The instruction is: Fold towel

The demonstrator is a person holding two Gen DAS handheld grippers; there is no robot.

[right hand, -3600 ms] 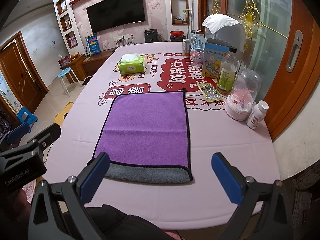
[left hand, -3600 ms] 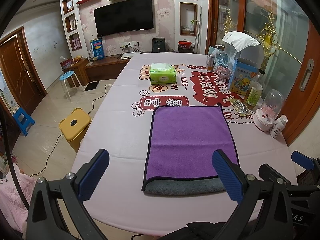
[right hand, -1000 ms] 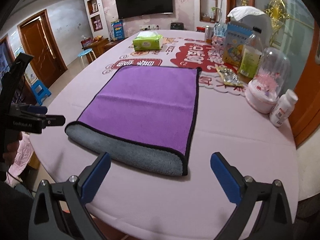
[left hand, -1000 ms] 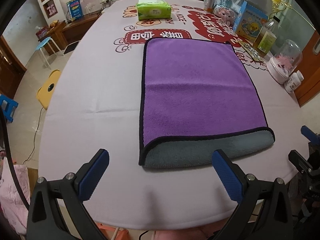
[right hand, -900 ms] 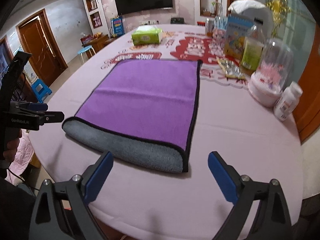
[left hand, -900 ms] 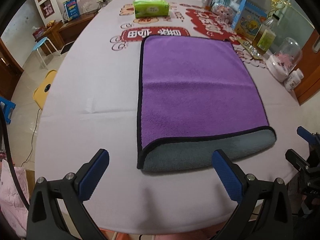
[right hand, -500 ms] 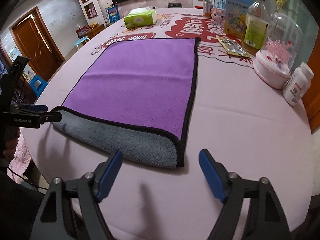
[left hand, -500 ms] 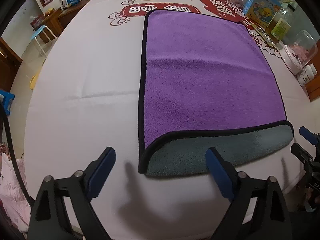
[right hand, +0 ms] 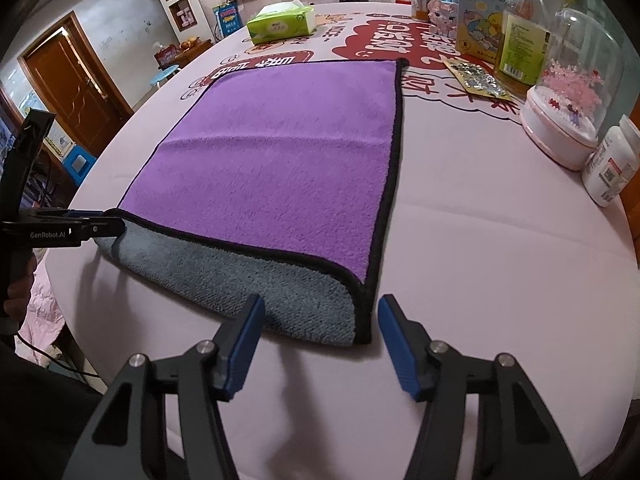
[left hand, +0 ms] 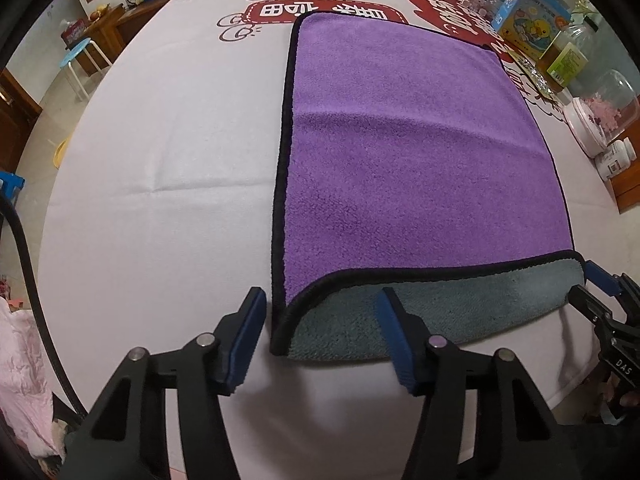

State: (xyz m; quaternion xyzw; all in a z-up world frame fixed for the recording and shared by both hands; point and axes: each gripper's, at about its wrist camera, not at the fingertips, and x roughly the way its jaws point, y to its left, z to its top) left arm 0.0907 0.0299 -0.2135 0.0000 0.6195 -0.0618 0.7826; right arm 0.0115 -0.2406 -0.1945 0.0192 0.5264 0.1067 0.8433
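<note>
Item 1: towel [left hand: 416, 152], purple face up, black-bound edges, lying flat on the pink tablecloth [left hand: 160, 152] near the table's near edge. Its near end is doubled, with a grey underside band [left hand: 440, 316] showing below the bound purple hem. Far edge runs beside the printed red label on the cloth. A faint crosswise crease marks the purple face about midway.

Item 2: open room. Left of the towel, a wide bare stretch of tablecloth reaches to the table's rounded rim. Right of the towel, a narrower bare strip, then a row of goods: pink-based glass dome [right hand: 576, 92], white pill bottle [right hand: 612, 168], yellow-labelled bottle [right hand: 524, 36], foil blister pack [right hand: 476, 76], picture box [right hand: 480, 12]. Beyond the far edge, a green tissue pack [right hand: 280, 24], well apart from the towel. A short margin of cloth lies between the grey fold and the table rim.

Item 3: left gripper [left hand: 320, 340], low over the table at the towel's near left corner, pointing along the towel. Jaws spread, straddling that corner; the right-hand pad overlaps the grey band in the left wrist view, the other sits over bare cloth.

Item 4: right gripper [right hand: 320, 344], low at the near right corner, jaws likewise spread, one pad over the grey band, the other over bare cloth beyond the black edge. Nothing pinched by either.
</note>
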